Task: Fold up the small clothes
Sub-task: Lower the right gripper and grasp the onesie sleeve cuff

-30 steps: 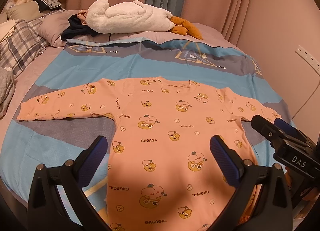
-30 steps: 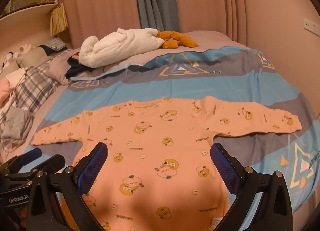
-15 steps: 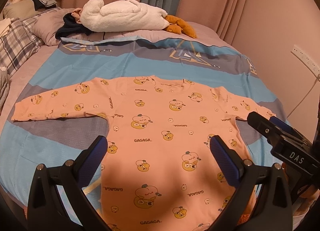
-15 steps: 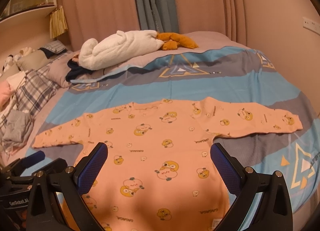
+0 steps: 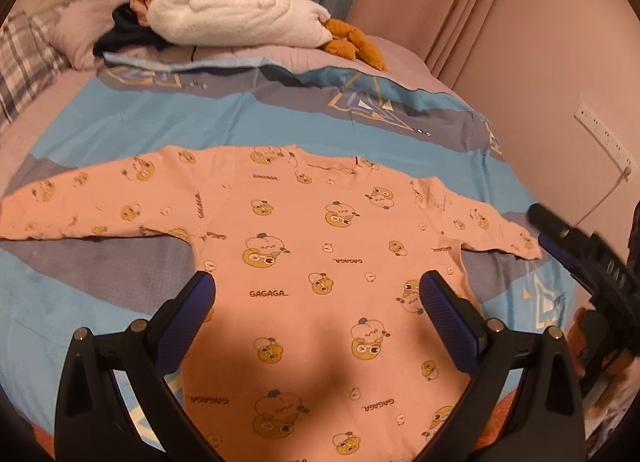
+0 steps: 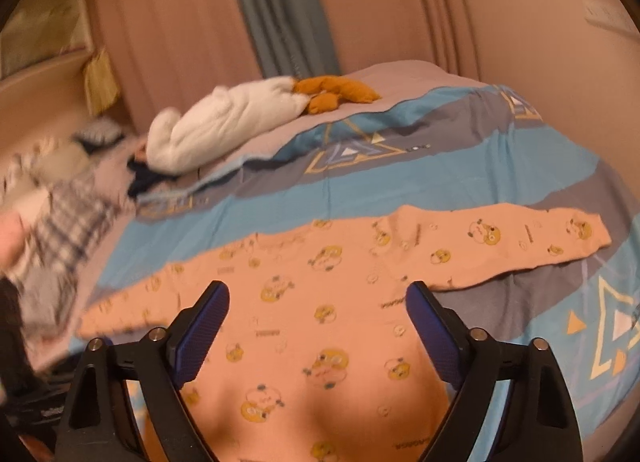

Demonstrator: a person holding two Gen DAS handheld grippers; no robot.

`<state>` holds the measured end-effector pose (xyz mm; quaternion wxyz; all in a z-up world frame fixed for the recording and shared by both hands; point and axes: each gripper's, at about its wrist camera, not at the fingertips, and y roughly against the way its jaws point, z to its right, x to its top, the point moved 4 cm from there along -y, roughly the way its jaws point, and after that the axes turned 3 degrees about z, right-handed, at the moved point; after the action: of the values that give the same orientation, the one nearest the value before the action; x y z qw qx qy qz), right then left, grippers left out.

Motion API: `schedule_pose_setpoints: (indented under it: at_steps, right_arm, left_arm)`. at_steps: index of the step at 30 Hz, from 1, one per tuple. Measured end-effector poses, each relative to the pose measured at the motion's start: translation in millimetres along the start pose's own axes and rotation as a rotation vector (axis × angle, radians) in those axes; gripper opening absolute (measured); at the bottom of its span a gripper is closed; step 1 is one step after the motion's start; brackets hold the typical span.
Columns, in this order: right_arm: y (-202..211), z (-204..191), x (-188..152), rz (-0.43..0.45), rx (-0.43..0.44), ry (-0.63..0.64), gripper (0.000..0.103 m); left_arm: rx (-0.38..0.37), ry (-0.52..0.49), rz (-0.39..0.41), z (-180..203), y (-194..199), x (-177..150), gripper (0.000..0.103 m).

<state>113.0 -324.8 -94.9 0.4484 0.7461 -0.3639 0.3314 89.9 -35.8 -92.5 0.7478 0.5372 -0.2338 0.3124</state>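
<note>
pink top (image 5: 320,262) flat on bedspread (image 5: 200,118), sleeves at 3 and 9 | left gripper (image 5: 316,298) jaws spread, empty | right gripper (image 6: 318,306) jaws spread, just been closing, empty

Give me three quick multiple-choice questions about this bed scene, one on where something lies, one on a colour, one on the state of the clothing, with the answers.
1. Where is the white plush toy?
A. at the far end of the bed, beyond the shirt
B. on top of the shirt
C. on the floor

2. What colour is the little shirt?
A. dark green
B. peach-pink with yellow cartoon prints
C. plain white

3. How does the shirt lie?
A. folded in half
B. rolled into a ball
C. spread flat, both sleeves out to the sides

Answers: 1 A, it rests by the curtains, past the shirt's collar. 2 B, the peach-pink cloth carries yellow figures and printed words. 3 C, each sleeve stretches sideways on the blue and grey bedcover, no fold made.
</note>
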Motion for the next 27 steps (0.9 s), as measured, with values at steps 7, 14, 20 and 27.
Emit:
schedule_pose_setpoints:
  at_steps: [7, 14, 20, 27]
  right_arm:
    - [0.5, 116.0, 39.9, 0.030, -0.076, -0.296, 0.067]
    - [-16.8, 249.2, 39.2, -0.052, -0.355, -0.514, 0.051]
    - [-43.2, 325.6, 2.1, -0.129, -0.452, -0.735, 0.048]
    - [-66.7, 338.5, 2.1, -0.088, -0.371, -0.786, 0.017]
  left_arm:
    - [-0.053, 0.062, -0.154, -7.6, -35.5, -8.9, 0.090]
    - [-0.085, 0.096, -0.247, -6.5, -59.9, -23.2, 0.086]
    - [-0.091, 0.124, -0.303, -8.9, -73.3, -32.8, 0.081]
    - [-0.079, 0.137, -0.303, -13.6, -73.1, -31.5, 0.081]
